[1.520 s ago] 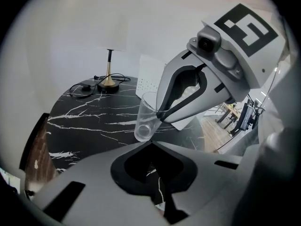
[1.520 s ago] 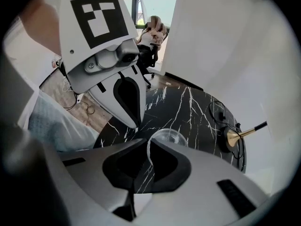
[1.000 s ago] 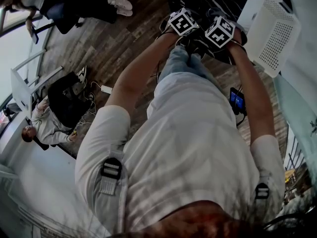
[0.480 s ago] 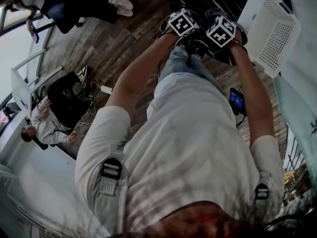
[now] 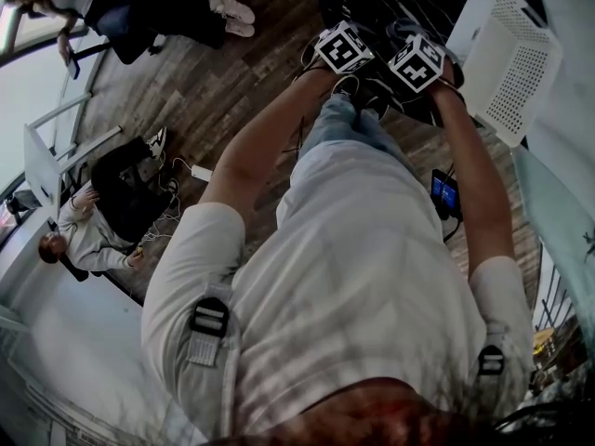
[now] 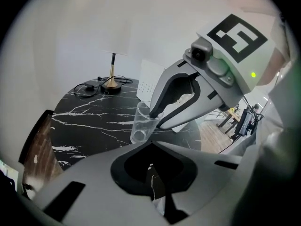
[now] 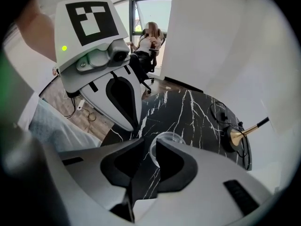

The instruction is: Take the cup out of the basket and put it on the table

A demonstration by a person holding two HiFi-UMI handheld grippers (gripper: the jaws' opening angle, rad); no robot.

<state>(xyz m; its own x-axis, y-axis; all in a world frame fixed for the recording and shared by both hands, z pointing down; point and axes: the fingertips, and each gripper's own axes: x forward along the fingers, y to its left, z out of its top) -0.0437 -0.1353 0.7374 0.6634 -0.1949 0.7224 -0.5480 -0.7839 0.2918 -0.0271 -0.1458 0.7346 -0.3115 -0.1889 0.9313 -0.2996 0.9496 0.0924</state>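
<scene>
Your right tongs point(image 7: 150, 147) are pinching the clear cup point(image 7: 165, 139) at its rim, with the cup's wall caught in the narrow gap between the jaws. Your left tongs point(image 6: 151, 149) are pressed together with nothing between them, and they sit just beside the right pair.

In the left gripper view the cup hangs tilted over the black marble table point(image 6: 89, 117), with its base turned toward the camera. The right jaws cover part of the rim. You cannot tell from either gripper view whether the base touches the tabletop.

The cup is out of the white basket point(image 5: 513, 59), which shows to the right of your hands in the head view. In that view the marker cubes and your hands cover both pairs of jaws and the cup, and only a strip of the table shows at the top edge.

A brass lamp base point(image 6: 111, 84) with a black cable point(image 6: 87, 87) stands on the far side of the table. In the right gripper view its stem is cut off at the edge.
</scene>
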